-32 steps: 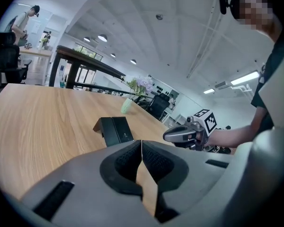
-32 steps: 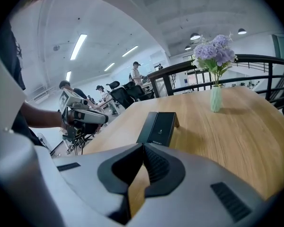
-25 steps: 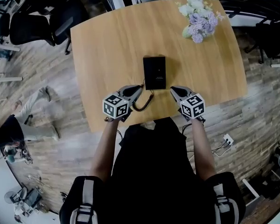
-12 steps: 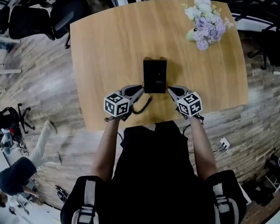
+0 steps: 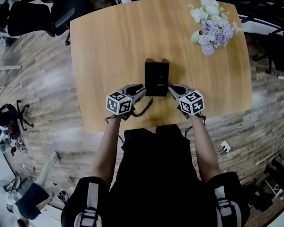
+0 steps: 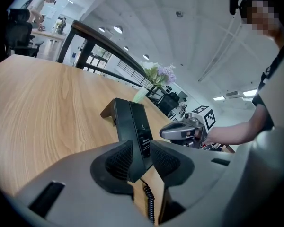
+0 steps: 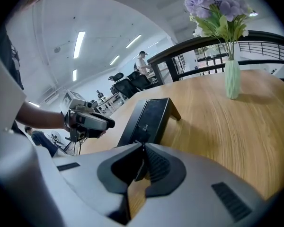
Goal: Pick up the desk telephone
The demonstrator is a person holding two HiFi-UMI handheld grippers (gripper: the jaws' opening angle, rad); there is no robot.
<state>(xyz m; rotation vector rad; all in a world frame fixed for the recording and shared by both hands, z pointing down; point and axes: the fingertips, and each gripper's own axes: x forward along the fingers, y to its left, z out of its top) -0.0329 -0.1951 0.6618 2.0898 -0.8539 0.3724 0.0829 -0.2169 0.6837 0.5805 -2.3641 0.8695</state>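
Head view: desk telephone (image 5: 156, 77) lies lengthwise away from person, far end raised

Left gripper (image 6: 142, 161) low in foreground, jaws opening, w/ near end of the black desk telephone (image 6: 131, 124) btwn the ribbed pads (image 6: 117, 162). Can't tell if either pad touches it. Phone is propped on a stand at its far end and runs away from the gripper across the wood worktop (image 6: 42, 103). Coiled cord (image 6: 150, 206) hangs below the jaws at the near edge. Right gripper (image 6: 167, 132) just right of the phone, marker cube (image 6: 206, 117) on top, forearm (image 6: 239, 130) behind it. Far end of worktop: purple & white flowers (image 6: 160, 74) in a pale vase (image 6: 140, 95). Dark railing (image 6: 102, 40) in bkgd.
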